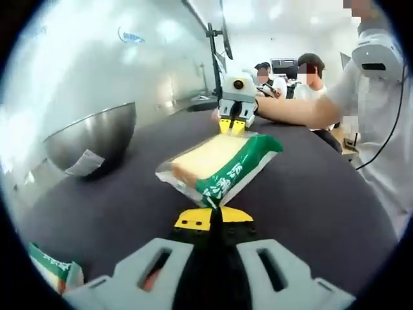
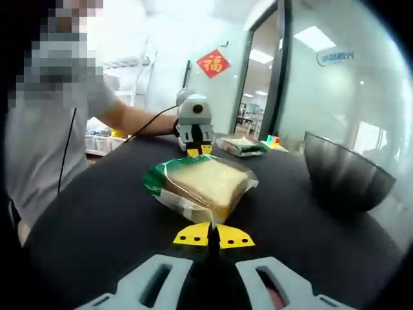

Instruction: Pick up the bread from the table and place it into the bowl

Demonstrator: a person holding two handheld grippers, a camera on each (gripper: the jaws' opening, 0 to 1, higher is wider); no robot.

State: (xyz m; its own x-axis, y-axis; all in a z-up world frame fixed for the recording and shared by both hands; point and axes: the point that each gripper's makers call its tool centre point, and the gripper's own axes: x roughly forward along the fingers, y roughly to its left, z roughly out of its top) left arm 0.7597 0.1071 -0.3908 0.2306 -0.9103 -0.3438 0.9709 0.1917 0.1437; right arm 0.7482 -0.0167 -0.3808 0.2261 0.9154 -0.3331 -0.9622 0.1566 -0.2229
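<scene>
We have the bread (image 1: 216, 161), sliced and sealed in a clear bag with green print, lying on the dark table (image 1: 310, 194) between our 2 grippers. The left gripper (image 1: 213, 218) has its yellow tips together on the bag's near edge, and the right gripper (image 2: 213, 236) looks pinched on the opposite edge. We judge the loaf light, soft and easily crushed, its film slippery, so the bag's edges are the place to grip. The steel bowl (image 2: 345, 171) sits nearby on the table.
</scene>
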